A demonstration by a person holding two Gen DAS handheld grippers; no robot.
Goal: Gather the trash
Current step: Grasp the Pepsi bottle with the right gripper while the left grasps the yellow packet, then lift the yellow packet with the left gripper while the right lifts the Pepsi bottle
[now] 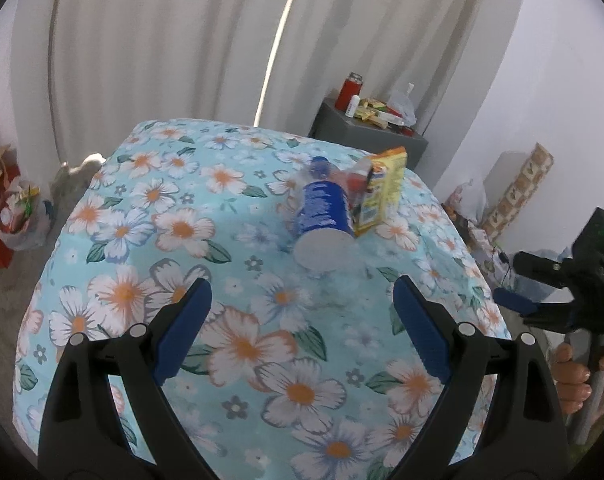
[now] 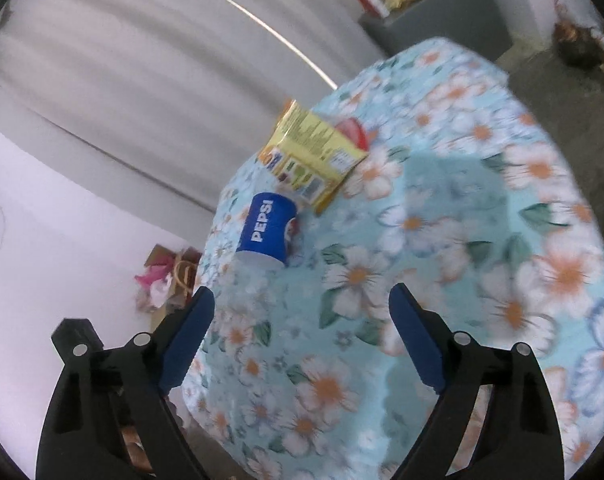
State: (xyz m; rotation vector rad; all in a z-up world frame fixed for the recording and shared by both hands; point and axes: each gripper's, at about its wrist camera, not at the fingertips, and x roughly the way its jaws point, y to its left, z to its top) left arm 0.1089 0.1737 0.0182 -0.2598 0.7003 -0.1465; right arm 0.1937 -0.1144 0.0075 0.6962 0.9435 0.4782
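Approach to trash on the flowered table, nothing yet grasped.
You held the left gripper and right gripper spread wide and empty; the lying Pepsi bottle touched the yellow packet ahead. You were best advised to straddle the bottle's midsection squarely before closing.

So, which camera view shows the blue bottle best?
The right wrist view: the blue bottle lies on its side there, beside the yellow box, with its white lettering sharp and readable. In the left wrist view the same bottle is seen end-on and blurred, so the label cannot be read.
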